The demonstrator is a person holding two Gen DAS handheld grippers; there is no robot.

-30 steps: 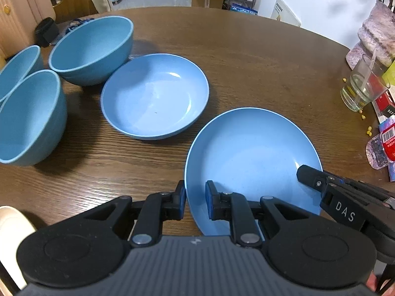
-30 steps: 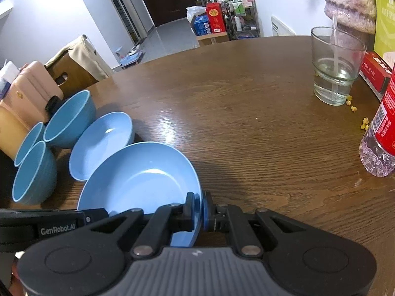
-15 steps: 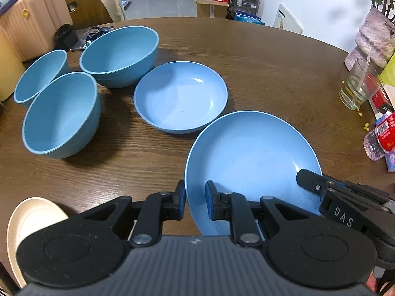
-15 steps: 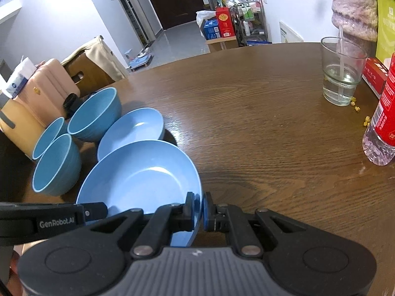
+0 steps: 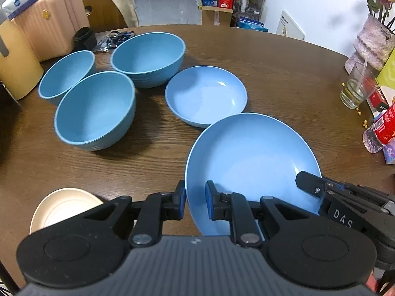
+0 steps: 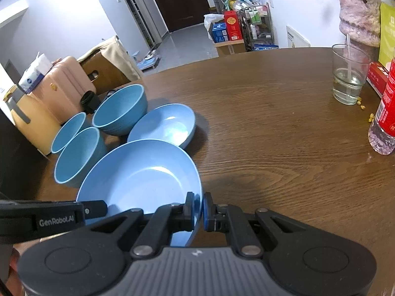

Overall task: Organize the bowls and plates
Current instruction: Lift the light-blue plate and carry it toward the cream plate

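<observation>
A large light-blue plate (image 5: 251, 162) is held above the brown table, tilted; it also shows in the right wrist view (image 6: 140, 175). My right gripper (image 6: 198, 209) is shut on its rim. My left gripper (image 5: 195, 201) straddles the plate's near-left rim with a gap showing between its jaws. A smaller light-blue plate (image 5: 206, 95) lies behind on the table. Three darker blue bowls stand to the left: a large one (image 5: 148, 54), a middle one (image 5: 95, 109) and a small one (image 5: 66, 74).
A cream plate (image 5: 61, 208) lies at the near left table edge. At the right are a glass of water (image 6: 349, 74), a red-labelled bottle (image 6: 386, 118), a vase (image 5: 372, 42) and crumbs. A beige suitcase (image 5: 49, 17) and a yellow bin stand beyond the table's left edge.
Both grippers have risen and pulled back with the large plate. More of the bowls and the cream plate have come into view.
</observation>
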